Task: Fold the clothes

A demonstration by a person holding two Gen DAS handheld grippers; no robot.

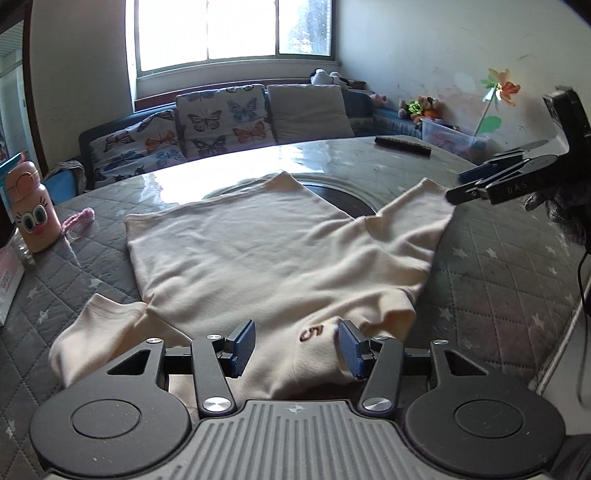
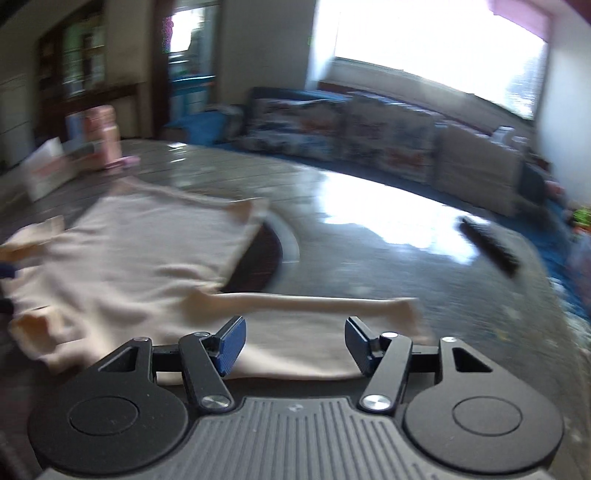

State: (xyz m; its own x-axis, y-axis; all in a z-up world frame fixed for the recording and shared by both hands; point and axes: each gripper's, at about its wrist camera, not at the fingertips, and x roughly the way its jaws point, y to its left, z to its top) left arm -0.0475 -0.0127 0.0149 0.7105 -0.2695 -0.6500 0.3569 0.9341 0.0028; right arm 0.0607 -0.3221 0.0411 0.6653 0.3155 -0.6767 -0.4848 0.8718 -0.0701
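- Counter (image 1: 498,266): grey quilted cover with white stars, glossy where the light falls; dark round inset (image 1: 343,197) at its middle.
- Pink bottle (image 1: 34,208): upright at the counter's left edge, cartoon face, pink strap (image 1: 79,218) lying beside it.
- Black bar (image 1: 402,145): lying flat at the far right of the counter.
- Sofa (image 1: 110,147): behind the counter, butterfly-print cushions (image 1: 221,120) and one plain cushion (image 1: 308,110).
- Window (image 1: 232,31): bright, above the sofa.
- Pinwheel (image 1: 500,88): against the right wall, above a clear bin (image 1: 450,138).
- Plush toys (image 1: 421,107): beside the bin.
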